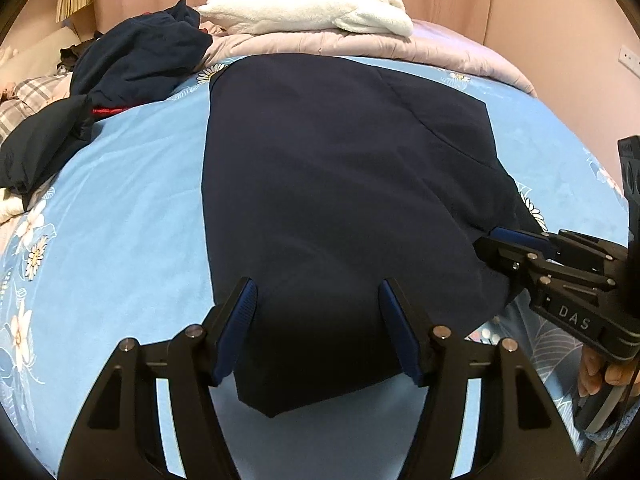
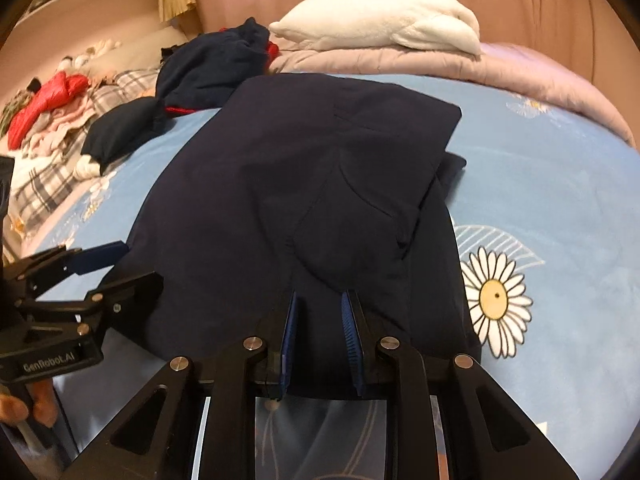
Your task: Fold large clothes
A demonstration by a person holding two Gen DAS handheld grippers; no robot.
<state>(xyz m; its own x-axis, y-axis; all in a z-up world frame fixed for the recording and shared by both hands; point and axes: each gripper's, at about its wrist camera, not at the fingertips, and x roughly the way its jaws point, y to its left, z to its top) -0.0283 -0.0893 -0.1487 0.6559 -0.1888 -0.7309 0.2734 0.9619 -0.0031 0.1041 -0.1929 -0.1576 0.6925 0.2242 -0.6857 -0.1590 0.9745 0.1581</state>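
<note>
A dark navy garment lies flat on the blue flowered bedsheet, folded into a long panel with its near edge by me. My left gripper hovers over that near edge, open wide, its blue pads clear of the cloth. In the right wrist view the garment fills the middle. My right gripper sits at its near right edge, jaws narrow but apart, dark cloth showing in the gap. The right gripper also shows at the garment's right corner, and the left gripper stands open at its left edge.
A crumpled dark garment with red trim lies at the back left. A white folded blanket rests on a lilac quilt at the far end. Mixed clothes are heaped at the left. Pink curtains hang behind. A hand holds the right gripper.
</note>
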